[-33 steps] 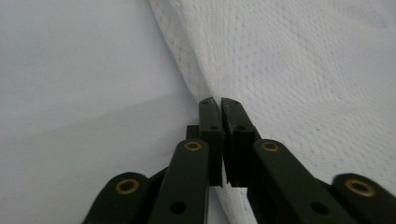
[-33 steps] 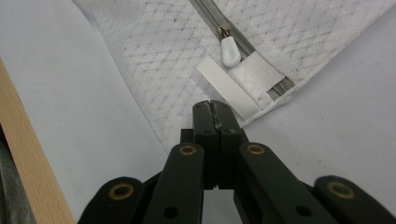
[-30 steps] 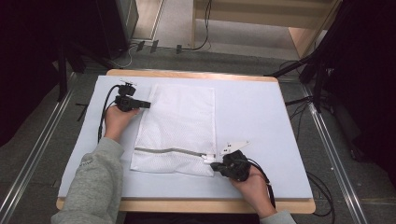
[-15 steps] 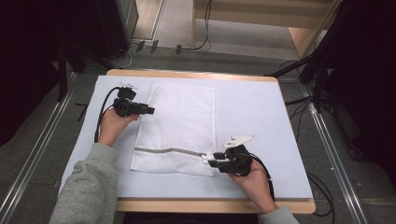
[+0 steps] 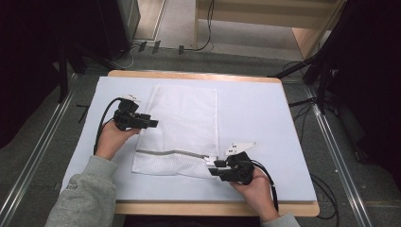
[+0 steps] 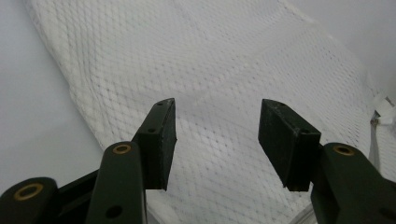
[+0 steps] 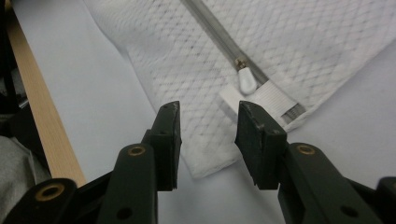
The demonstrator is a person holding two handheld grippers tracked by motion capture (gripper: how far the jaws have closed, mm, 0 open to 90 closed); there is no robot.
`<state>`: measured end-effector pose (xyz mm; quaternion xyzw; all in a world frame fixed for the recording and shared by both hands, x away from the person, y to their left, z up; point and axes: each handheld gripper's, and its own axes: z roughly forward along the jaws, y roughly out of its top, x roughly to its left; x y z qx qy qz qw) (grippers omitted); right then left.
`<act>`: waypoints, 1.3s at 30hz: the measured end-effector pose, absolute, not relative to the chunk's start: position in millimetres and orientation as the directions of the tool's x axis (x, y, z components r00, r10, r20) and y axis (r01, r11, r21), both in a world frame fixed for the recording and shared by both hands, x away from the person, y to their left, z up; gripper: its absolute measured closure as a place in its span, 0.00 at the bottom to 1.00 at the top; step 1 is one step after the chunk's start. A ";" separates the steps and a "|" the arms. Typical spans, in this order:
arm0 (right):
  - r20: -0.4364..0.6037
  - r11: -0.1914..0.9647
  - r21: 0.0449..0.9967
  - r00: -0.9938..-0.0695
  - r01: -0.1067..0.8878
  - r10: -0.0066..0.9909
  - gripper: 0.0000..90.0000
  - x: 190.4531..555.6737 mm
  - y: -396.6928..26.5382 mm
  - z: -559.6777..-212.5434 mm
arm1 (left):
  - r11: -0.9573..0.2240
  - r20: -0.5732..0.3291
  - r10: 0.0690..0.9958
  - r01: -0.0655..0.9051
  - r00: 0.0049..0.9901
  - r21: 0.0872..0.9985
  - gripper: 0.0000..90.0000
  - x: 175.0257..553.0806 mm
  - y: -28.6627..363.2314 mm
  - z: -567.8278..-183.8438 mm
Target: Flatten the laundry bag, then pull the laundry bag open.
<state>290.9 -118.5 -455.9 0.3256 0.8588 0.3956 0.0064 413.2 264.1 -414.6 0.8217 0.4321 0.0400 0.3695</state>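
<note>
White mesh laundry bag [image 5: 182, 130] is lying flat on the pale sheet covering the table [image 5: 265, 113], slightly left of centre. Netting is fine diamond weave, a grey zipper [image 7: 219, 35] running across near the person's edge, white pull tab [image 7: 246, 80] resting at its end. Left gripper [image 5: 152, 123] is hovering at the bag's left edge, jaws having just been opening, nothing between them. Right gripper [image 5: 213, 166] is sitting at the near right corner, jaws apart, gripping nothing.
</note>
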 end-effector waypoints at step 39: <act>0.230 0.441 0.702 -0.765 0.558 0.602 0.99 301.9 -131.3 -449.6 | -0.432 -0.243 0.661 0.625 0.710 0.651 0.51 373.7 222.1 -410.5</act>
